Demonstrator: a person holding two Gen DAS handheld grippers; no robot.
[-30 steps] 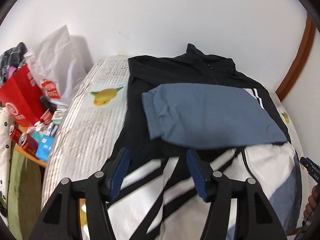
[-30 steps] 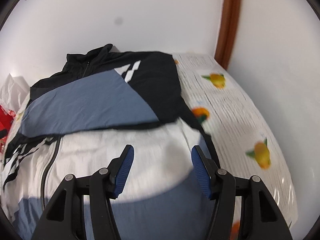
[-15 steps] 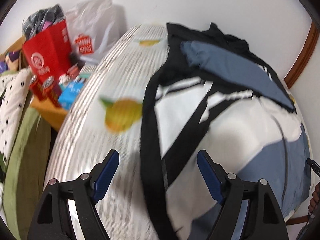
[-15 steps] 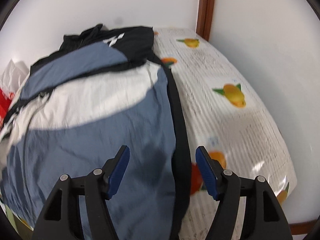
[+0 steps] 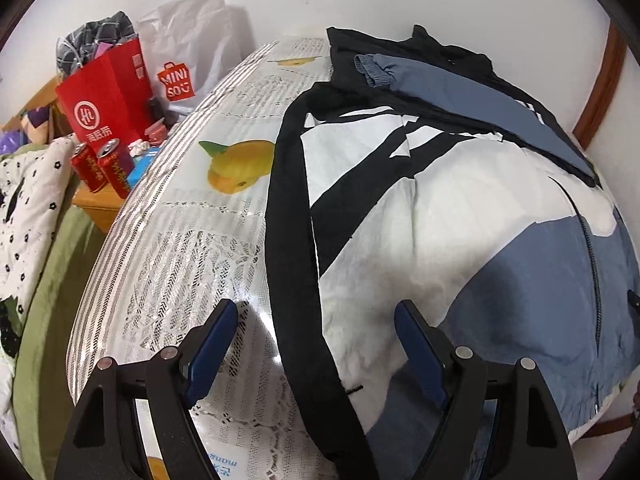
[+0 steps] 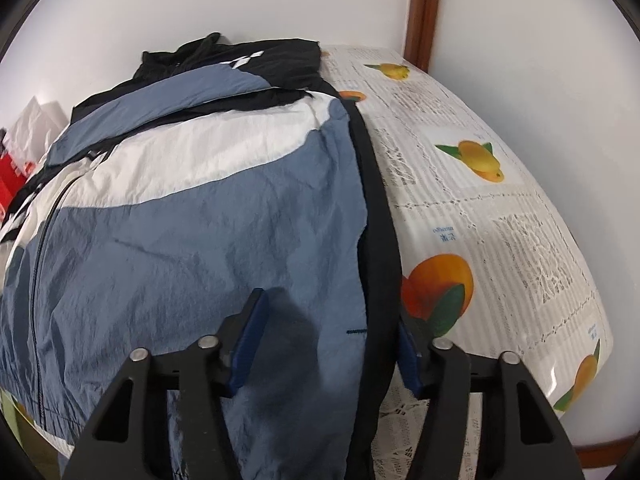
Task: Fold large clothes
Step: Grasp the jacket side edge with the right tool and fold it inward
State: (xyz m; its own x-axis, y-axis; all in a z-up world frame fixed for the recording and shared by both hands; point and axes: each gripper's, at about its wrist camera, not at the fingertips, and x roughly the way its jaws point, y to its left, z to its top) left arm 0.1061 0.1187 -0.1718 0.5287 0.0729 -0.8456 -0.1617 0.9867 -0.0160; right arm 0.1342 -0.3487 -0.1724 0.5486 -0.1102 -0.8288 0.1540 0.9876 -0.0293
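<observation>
With the zip jacket (image 5: pixel 460 216) spread on the table (image 5: pixel 192 248), we are at its near hem: left gripper (image 5: pixel 316 350) wide and empty, right gripper (image 6: pixel 326 346) closing around the black side band, next lifting both corners.

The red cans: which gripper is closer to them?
Left. The left gripper hovers over the jacket's black side band, on the side where the red cans stand. The right gripper is at the jacket's opposite edge.
</observation>
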